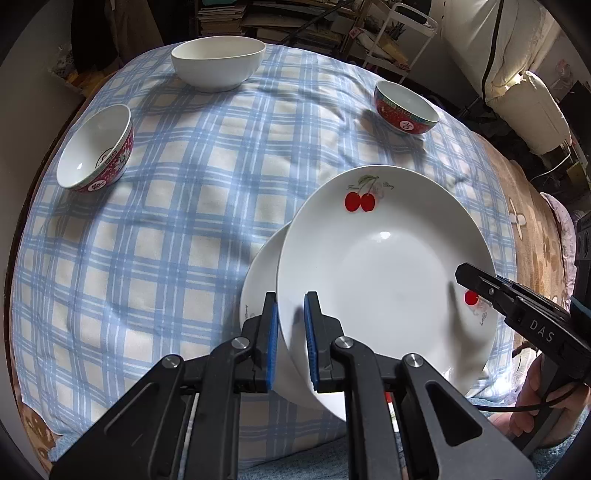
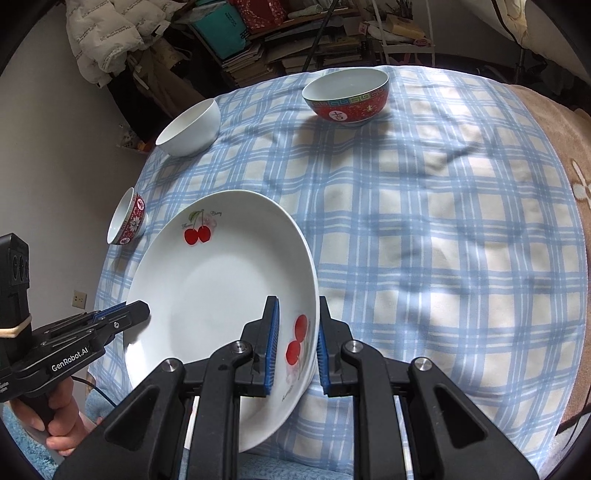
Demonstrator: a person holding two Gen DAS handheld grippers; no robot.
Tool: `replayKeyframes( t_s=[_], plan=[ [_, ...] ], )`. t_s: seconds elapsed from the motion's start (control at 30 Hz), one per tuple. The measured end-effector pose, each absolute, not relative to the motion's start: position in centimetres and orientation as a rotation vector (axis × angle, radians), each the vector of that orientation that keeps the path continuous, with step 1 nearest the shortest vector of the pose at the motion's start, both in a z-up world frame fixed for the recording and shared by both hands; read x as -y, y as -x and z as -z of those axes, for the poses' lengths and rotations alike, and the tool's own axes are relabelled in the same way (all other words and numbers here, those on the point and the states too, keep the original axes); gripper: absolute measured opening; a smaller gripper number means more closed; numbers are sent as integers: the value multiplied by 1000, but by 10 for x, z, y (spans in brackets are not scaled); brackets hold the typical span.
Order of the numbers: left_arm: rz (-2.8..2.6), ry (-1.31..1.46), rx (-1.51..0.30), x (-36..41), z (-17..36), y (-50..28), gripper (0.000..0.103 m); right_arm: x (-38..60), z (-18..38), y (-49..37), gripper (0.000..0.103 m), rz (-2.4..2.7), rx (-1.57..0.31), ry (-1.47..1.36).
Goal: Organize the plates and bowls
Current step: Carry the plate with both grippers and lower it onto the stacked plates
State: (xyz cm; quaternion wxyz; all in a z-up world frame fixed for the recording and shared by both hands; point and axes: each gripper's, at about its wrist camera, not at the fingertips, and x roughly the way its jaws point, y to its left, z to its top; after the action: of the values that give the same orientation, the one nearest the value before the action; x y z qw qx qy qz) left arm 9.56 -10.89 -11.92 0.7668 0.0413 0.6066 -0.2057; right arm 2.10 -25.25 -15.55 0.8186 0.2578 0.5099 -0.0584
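A white plate with red cherries (image 1: pixel 376 266) (image 2: pixel 221 288) is held tilted over the checked tablecloth (image 1: pixel 166 240). My left gripper (image 1: pixel 291 295) (image 2: pixel 136 308) is shut on its left rim. My right gripper (image 2: pixel 298 301) (image 1: pixel 469 277) is shut on the opposite rim, beside a cherry print. A second white plate (image 1: pixel 258 280) lies beneath it, showing only at the left edge. Three bowls stand apart on the cloth: a plain white bowl (image 1: pixel 218 62) (image 2: pixel 190 129) at the back, a pink-red floral bowl (image 1: pixel 96 147) (image 2: pixel 127 218) to the left, and a red bowl with a teal rim (image 1: pixel 404 107) (image 2: pixel 347 96).
A brown blanket (image 1: pixel 532 221) covers the table's right side. Shelves of books (image 2: pixel 295 48) and a white cart (image 1: pixel 410 33) stand behind the table. A person's hand (image 2: pixel 62 421) grips each handle at the near edge.
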Motion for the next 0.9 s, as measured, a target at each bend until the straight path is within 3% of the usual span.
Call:
replayKeyframes(
  t_s=[0.9],
  plan=[
    [371, -49, -1379, 80, 155, -100, 13, 216, 192, -44, 21, 85, -1216, -443]
  ],
)
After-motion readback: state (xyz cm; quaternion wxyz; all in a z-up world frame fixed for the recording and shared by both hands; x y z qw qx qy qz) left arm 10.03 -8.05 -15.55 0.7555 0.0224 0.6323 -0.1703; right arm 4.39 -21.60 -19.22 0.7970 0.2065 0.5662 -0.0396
